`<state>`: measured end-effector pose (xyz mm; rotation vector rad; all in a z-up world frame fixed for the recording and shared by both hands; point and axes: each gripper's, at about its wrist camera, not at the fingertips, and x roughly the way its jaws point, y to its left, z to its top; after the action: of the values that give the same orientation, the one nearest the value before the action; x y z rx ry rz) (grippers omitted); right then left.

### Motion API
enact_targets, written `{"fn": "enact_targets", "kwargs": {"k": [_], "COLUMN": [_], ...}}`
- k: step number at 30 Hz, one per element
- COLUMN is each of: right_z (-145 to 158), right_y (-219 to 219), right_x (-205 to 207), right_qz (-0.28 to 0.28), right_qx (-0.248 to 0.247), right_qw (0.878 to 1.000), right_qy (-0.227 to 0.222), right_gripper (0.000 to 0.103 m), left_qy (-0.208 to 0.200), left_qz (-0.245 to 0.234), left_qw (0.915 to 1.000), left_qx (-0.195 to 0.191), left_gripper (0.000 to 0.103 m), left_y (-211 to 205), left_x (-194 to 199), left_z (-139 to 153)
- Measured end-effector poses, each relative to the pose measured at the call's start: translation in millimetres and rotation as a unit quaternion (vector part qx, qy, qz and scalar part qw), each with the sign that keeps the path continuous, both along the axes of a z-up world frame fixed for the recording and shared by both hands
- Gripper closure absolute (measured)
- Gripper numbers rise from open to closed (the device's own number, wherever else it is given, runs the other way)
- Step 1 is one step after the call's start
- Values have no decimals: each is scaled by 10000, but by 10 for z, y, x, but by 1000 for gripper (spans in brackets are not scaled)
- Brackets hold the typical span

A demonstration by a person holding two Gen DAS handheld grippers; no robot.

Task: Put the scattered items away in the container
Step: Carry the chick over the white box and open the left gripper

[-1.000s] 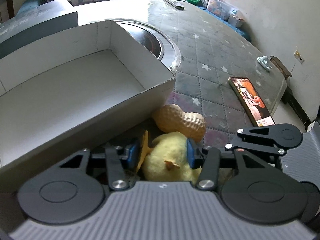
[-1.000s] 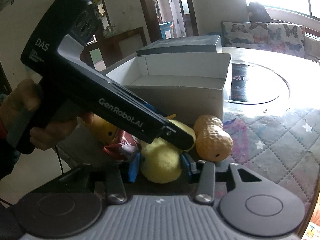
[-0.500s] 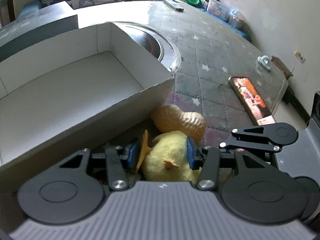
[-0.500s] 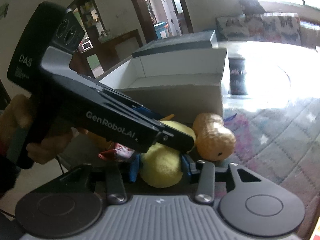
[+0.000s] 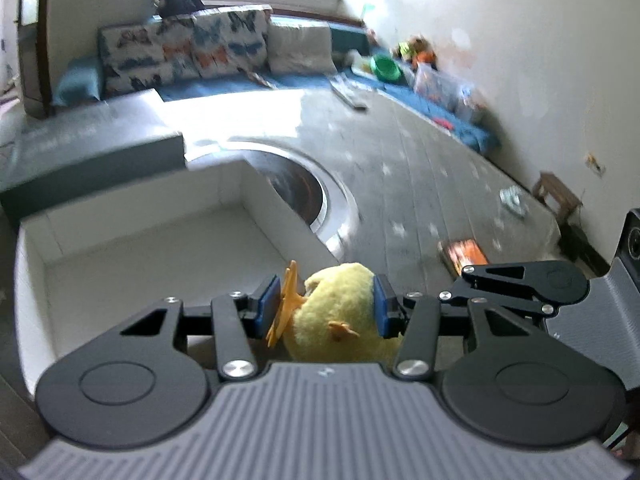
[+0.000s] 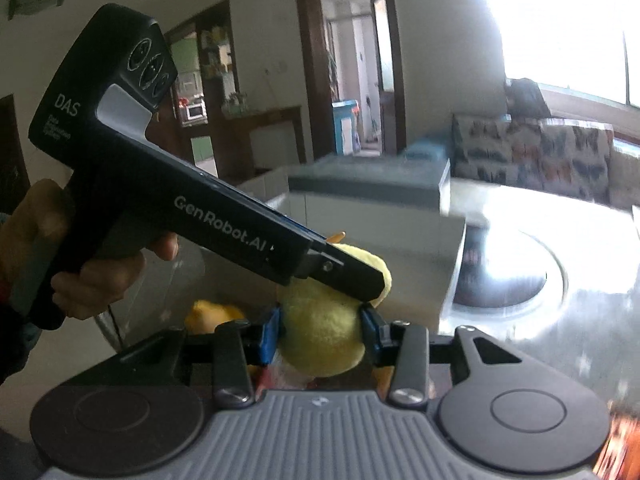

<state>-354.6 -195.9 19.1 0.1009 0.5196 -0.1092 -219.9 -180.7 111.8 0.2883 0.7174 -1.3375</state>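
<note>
Your left gripper holds the yellow plush duck between its two blue pads, which press on both sides of the toy; its orange foot sticks up beside the left pad. You carry the duck in the air, just at the near right corner of the white box, which is open on top and shows only its white bottom. Your right gripper also has the same duck between its fingers, and the blue pads seem to touch the plush on both sides, but I cannot tell if they really squeeze it. In the right wrist view your left hand grips the black handle of the left tool. A second yellow toy lies lower, left of the duck. A phone with a bright screen lies on the quilted table cover, well apart from the box.
</note>
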Motion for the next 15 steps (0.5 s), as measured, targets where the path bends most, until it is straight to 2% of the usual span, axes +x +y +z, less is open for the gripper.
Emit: {"fn": "enact_targets", "kwargs": {"k": [5, 15], "right_z": [185, 129], "right_y": [-71, -488], "right_x": [228, 1034], "right_qz": [117, 229], "right_qx": [-258, 21], "right_qw": [9995, 9989], "right_qy": [-134, 408], "right_gripper": [61, 61], "left_qy": [-58, 340], "left_qz": [307, 758], "left_qw": [9994, 9965], "left_qx": [-124, 1], "left_gripper": [53, 53], "left_y": [-126, -406], "left_x": [278, 1024], "left_z": [117, -59]}}
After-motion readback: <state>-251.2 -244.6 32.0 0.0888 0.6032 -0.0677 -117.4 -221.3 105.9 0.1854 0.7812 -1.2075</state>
